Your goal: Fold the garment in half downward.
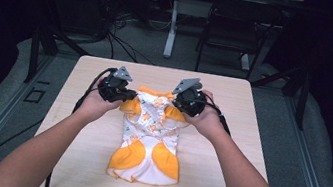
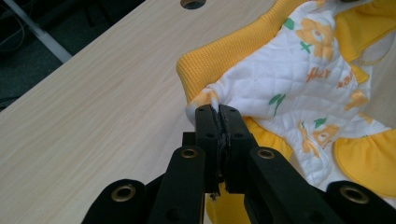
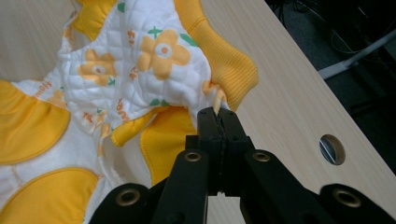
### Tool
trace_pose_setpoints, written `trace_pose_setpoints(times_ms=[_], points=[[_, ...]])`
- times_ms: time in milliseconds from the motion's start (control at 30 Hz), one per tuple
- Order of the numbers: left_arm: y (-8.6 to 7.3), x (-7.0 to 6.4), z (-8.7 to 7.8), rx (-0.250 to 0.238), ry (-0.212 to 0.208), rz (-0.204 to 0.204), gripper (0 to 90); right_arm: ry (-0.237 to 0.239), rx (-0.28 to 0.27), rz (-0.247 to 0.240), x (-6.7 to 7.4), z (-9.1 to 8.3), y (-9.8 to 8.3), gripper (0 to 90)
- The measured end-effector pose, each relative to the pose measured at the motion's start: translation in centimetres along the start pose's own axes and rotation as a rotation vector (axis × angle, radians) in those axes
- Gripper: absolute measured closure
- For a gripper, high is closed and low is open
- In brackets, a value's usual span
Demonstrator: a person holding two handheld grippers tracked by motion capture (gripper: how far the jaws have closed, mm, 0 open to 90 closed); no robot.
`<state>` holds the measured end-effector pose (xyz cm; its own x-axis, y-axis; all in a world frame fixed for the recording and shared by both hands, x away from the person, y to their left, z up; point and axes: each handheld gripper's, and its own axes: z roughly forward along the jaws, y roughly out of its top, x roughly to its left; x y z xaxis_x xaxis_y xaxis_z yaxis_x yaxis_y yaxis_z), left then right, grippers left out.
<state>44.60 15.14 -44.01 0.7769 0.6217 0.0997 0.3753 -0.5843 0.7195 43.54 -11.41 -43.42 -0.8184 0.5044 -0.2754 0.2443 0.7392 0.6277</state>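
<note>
**Both jaws pinched on garment shoulders**

Here we log both tools clamped on cloth. We see the left hand-held gripper (image 2: 218, 112) with its jaws pressed together, no gap between them, pinching a small fold of white quilted fabric at the edge of the garment (image 1: 150, 134), just beside the ribbed orange collar (image 2: 219, 56). The right hand-held gripper (image 3: 218, 113) is likewise clenched, its jaws meeting on a bit of the same fabric next to the other end of that ribbed band.

From the high view we note the left hand-held gripper (image 1: 126, 95) at the garment's upper left corner and the right hand-held gripper (image 1: 178, 103) at its upper right, each held in a hand (image 1: 94, 102), forearms coming in from the near edge. A black cable (image 1: 89, 86) loops off the left tool.

The garment is a small quilted piece, white with orange flowers and green marks, with orange patches at the sides and bottom. It lies lengthwise near the middle of the pale wood counter (image 1: 222, 178), collar end away from us, lower hem spread flat on the surface. Whether the pinched corners are lifted off the wood we cannot tell.

We note a round hole (image 3: 332, 149) in the counter near the right tool. No containers recorded.
</note>
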Motion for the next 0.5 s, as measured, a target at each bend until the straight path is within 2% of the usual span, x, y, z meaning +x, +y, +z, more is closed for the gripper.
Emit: trace_pose_setpoints(times_ms=[500], points=[[2.1,0.1,-1.5,-0.044,0.051,0.018,87.4,-0.073,-0.032,-0.034,-0.7,-1.8,1.6,89.6]])
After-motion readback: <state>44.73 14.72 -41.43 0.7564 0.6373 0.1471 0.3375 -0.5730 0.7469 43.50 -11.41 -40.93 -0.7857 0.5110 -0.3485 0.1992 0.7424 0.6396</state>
